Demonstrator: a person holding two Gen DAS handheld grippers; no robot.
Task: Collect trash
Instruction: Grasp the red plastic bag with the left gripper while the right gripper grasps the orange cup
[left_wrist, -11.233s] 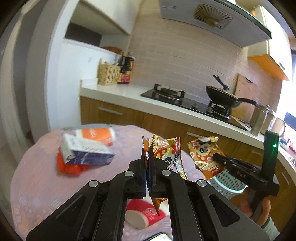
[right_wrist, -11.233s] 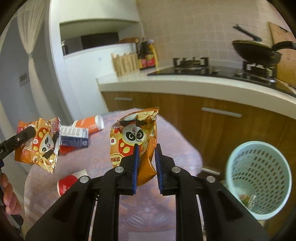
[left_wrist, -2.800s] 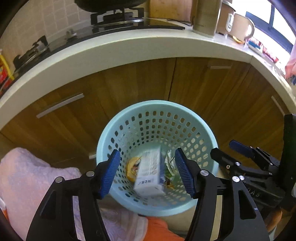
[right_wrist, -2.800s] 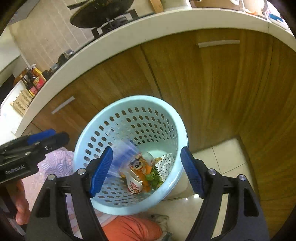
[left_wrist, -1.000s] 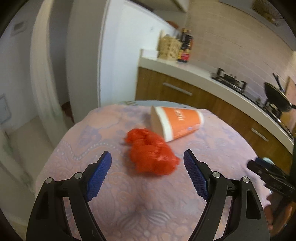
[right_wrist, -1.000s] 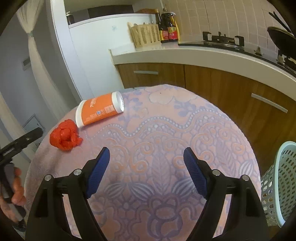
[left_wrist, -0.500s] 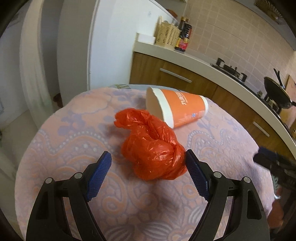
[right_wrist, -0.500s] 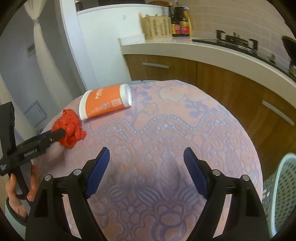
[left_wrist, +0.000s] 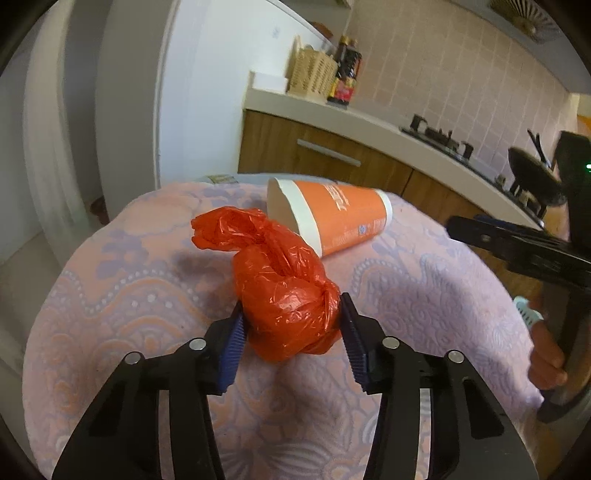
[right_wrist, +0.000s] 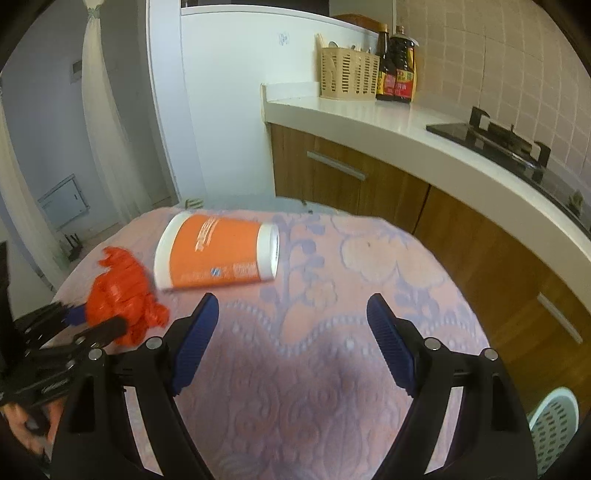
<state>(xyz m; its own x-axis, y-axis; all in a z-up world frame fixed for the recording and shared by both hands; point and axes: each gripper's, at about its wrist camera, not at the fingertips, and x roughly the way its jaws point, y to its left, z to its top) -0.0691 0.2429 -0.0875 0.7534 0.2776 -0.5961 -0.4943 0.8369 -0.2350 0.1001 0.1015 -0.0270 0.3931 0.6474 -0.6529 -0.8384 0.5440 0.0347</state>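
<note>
A crumpled red plastic bag (left_wrist: 284, 284) lies on the round table's pink patterned cloth (left_wrist: 147, 295). My left gripper (left_wrist: 291, 332) has closed its blue pads against both sides of the bag's near end. The bag also shows at the left of the right wrist view (right_wrist: 123, 291), between the left gripper's fingers (right_wrist: 107, 326). An orange paper cup (left_wrist: 332, 216) lies on its side just behind the bag; it also shows in the right wrist view (right_wrist: 218, 256). My right gripper (right_wrist: 291, 332) is open and empty above the table's middle, below the cup.
A kitchen counter (right_wrist: 406, 136) with wooden cabinets runs behind the table, bearing a wicker basket (right_wrist: 349, 74), sauce bottles (right_wrist: 397, 72) and a gas hob (right_wrist: 491, 133). The pale blue trash basket's rim (right_wrist: 554, 424) shows at the lower right, off the table's edge.
My left gripper has moved forward and closed from wide open onto the red bag. My right gripper has drawn nearer the orange cup, still open.
</note>
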